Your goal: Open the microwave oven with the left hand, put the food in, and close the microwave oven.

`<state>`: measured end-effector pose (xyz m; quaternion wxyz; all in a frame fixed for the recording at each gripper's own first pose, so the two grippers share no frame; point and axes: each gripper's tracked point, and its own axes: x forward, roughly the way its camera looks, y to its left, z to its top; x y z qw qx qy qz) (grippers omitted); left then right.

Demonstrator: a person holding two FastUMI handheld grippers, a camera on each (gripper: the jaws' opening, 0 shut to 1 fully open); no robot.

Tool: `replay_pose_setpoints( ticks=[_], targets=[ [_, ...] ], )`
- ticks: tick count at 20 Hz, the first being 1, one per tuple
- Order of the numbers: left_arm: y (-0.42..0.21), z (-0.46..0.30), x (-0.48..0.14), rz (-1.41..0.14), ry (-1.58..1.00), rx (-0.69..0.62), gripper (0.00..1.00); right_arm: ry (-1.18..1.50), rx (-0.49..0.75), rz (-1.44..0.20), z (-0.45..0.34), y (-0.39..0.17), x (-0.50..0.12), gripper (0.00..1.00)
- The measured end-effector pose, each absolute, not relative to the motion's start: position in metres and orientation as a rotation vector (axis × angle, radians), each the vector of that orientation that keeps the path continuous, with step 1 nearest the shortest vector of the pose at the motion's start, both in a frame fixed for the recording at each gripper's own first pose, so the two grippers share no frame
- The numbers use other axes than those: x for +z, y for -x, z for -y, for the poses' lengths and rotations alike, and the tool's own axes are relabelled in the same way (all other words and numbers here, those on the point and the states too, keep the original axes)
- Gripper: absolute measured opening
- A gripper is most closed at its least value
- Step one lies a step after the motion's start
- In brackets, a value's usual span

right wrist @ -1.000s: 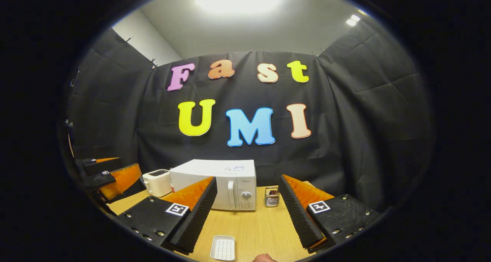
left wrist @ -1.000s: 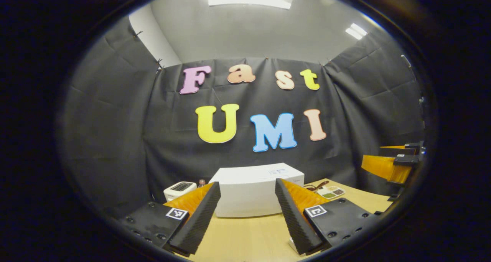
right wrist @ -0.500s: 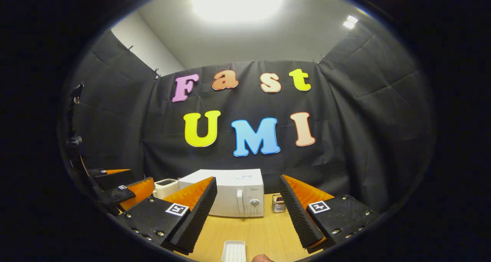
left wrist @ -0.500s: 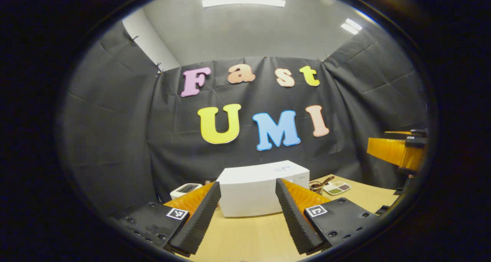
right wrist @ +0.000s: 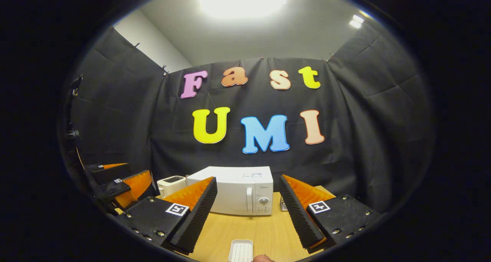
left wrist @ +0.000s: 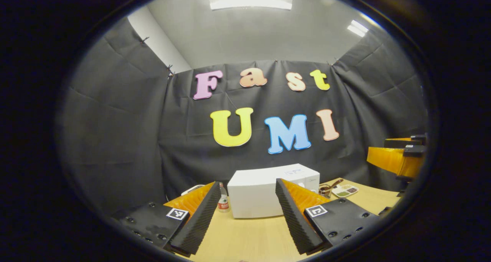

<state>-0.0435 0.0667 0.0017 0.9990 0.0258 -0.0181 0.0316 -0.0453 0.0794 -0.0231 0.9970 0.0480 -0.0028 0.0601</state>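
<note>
I see all 3 steps ahead — microwave (right wrist: 245, 196) door closed, my left gripper (left wrist: 245, 216) and right gripper (right wrist: 247, 216) both spread wide, empty, well short of it.

both grippers' fingers (left wrist: 197, 219) spread apart

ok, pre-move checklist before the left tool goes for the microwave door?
1. Microwave door shut, ready to open: ok.
2. Handle unobstructed: ok.
3. Left tool open, holding nothing: ok.
4. Left tool at the handle: not ok, well short of it and facing the microwave's plain side.
5. Right tool open, holding nothing: ok.
6. Food located: cannot tell; a white tray lies near the right tool, contents unclear.
</note>
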Motion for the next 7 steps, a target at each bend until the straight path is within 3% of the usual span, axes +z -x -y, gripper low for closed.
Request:
replay_pose_setpoints(
  ticks=[2, 7],
  targets=[
    [0.0443, -0.0719, 0.0006, 0.034, -0.056, 0.068, 0.93, -0.108, 0.113, 0.005, -0.0802, 0.0456, -0.0251, 0.98],
    [0.0453, -0.0768, 0.0065, 0.05, -0.066, 0.08, 0.97, -0.088, 0.113, -0.007, -0.0803, 0.0423, -0.0283, 0.98]
  ],
)
